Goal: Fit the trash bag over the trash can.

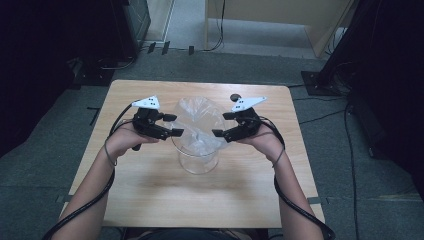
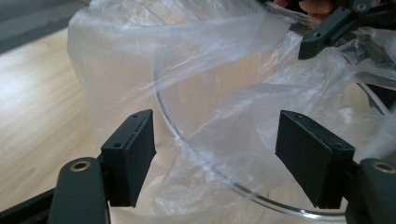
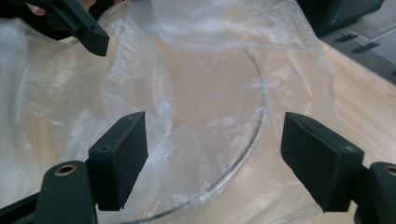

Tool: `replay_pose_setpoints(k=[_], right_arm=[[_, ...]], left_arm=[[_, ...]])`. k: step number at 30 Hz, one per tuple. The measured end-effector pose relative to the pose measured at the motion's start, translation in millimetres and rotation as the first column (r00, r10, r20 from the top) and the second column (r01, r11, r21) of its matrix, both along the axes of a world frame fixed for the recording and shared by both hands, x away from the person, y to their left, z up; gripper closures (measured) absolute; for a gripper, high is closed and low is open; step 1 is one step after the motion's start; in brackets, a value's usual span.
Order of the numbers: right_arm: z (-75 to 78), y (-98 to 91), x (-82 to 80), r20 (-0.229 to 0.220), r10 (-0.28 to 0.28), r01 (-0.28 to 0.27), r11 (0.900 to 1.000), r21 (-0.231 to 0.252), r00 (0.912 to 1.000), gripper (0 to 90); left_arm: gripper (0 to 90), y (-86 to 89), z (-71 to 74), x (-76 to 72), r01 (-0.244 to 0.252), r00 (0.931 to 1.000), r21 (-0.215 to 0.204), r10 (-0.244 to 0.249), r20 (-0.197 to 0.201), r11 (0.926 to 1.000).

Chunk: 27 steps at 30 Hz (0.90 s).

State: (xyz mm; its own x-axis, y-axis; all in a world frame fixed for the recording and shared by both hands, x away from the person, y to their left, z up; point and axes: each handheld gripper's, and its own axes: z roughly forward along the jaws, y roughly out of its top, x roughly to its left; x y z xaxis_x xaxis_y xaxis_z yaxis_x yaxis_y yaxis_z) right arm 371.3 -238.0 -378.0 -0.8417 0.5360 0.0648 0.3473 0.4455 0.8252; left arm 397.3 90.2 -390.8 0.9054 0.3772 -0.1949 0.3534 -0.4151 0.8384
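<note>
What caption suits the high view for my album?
Two open hand-held grippers, left and right, flank a clear glass bowl lined with a thin transparent plastic bag.

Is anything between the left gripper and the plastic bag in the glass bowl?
Nothing visible. The left gripper is open, its jaws straddling the bowl rim, with the bag directly ahead. The right gripper, also open, faces the bag from the opposite side.

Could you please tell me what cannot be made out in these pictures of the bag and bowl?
- High view: whether anything lies inside the glass bowl; the crumpled plastic bag covers its mouth.
- Left gripper view: the bowl's far rim, veiled by the bag's folds.
- High view: the small dark object on the table, too small to identify.
</note>
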Motion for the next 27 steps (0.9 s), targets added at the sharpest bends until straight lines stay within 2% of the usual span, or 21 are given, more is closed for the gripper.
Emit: replay_pose_setpoints(k=[2, 3, 4, 5, 6, 7, 8, 9, 10, 11, 14, 16, 17, 21, 22, 24, 27], right_arm=[[3.0, -1.0, -1.3, 0.013, 0.001, -0.001, 1.0, 0.009, 0.9999, 24.5], [8.2, -2.5, -3.2, 0.051, -0.008, 0.006, 0.9996, 0.029, 0.9987, 25.8], [8.2, -2.5, -3.2, 0.051, -0.008, 0.006, 0.9996, 0.029, 0.9987, 25.8], [12.0, -3.8, -3.7, 0.075, -0.009, 0.004, 0.9982, 0.059, 0.9971, 28.3], [12.0, -3.8, -3.7, 0.075, -0.009, 0.004, 0.9982, 0.059, 0.9971, 28.3], [15.1, -5.4, -4.0, 0.106, -0.026, 0.018, 0.9966, 0.081, 0.9941, 30.4], [15.1, -5.4, -4.0, 0.106, -0.026, 0.018, 0.9966, 0.081, 0.9941, 30.4], [16.3, -6.7, -1.5, 0.129, -0.059, 0.047, 0.9948, 0.091, 0.9899, 33.9], [16.3, -6.7, -1.5, 0.129, -0.059, 0.047, 0.9948, 0.091, 0.9899, 33.9], [13.9, -7.2, 3.8, 0.139, -0.09, 0.078, 0.9933, 0.085, 0.9862, 34.8], [9.8, -7.2, 10.0, 0.132, -0.099, 0.091, 0.9937, 0.065, 0.9863, 35.5], [6.7, -7.6, 16.5, 0.126, -0.101, 0.095, 0.994, 0.054, 0.9869, 36.1], [4.2, -9.1, 22.6, 0.118, -0.113, 0.106, 0.9923, 0.063, 0.9865, 37.8], [0.4, -14.7, 32.8, 0.106, -0.145, 0.133, 0.9848, 0.112, 0.9837, 46.0], [0.4, -14.7, 32.8, 0.106, -0.145, 0.133, 0.9848, 0.112, 0.9837, 46.0], [-3.4, -15.8, 35.7, 0.088, -0.159, 0.147, 0.9816, 0.121, 0.9834, 48.8], [-13.6, -14.1, 40.1, 0.034, -0.165, 0.161, 0.9811, 0.108, 0.9857, 50.7]], left_arm=[[27.3, 3.0, 6.4, -2.0, 0.002, 0.9999, -0.015, -0.002, 0.011, 0.9999], [27.3, 5.8, 13.2, -3.7, 0.006, 0.9996, -0.039, -0.005, 0.028, 0.9992], [27.3, 5.8, 13.2, -3.7, 0.006, 0.9996, -0.039, -0.005, 0.028, 0.9992], [27.4, 8.9, 20.0, -5.4, 0.006, 0.9987, -0.049, -0.003, 0.05, 0.9988], [27.5, 8.9, 20.0, -5.4, 0.006, 0.9987, -0.049, -0.003, 0.05, 0.9988], [27.9, 12.3, 24.5, -4.8, -0.011, 0.9961, -0.053, 0.015, 0.087, 0.9985], [28.7, 12.3, 24.5, -4.8, -0.011, 0.9961, -0.053, 0.015, 0.087, 0.9985], [31.5, 15.1, 24.8, -0.2, -0.04, 0.993, -0.054, 0.045, 0.109, 0.9978], [33.1, 15.1, 24.8, -0.2, -0.04, 0.993, -0.054, 0.045, 0.109, 0.9978], [33.4, 15.9, 21.7, 6.5, -0.062, 0.9917, -0.037, 0.066, 0.111, 0.9974], [35.5, 16.5, 18.3, 13.4, -0.079, 0.9894, -0.02, 0.081, 0.121, 0.9967], [37.5, 16.6, 15.8, 21.0, -0.099, 0.9884, -0.028, 0.102, 0.112, 0.9946], [38.7, 14.5, 13.8, 27.3, -0.105, 0.9879, -0.04, 0.109, 0.111, 0.9937], [42.5, 9.6, 9.9, 34.6, -0.105, 0.987, -0.044, 0.11, 0.117, 0.9935], [42.5, 8.4, 8.6, 36.9, -0.107, 0.9864, -0.045, 0.111, 0.121, 0.9933], [44.5, 6.1, 5.6, 40.4, -0.119, 0.9852, -0.056, 0.125, 0.117, 0.9914], [53.7, 2.8, -1.6, 44.0, -0.108, 0.9866, -0.07, 0.116, 0.115, 0.9917]])
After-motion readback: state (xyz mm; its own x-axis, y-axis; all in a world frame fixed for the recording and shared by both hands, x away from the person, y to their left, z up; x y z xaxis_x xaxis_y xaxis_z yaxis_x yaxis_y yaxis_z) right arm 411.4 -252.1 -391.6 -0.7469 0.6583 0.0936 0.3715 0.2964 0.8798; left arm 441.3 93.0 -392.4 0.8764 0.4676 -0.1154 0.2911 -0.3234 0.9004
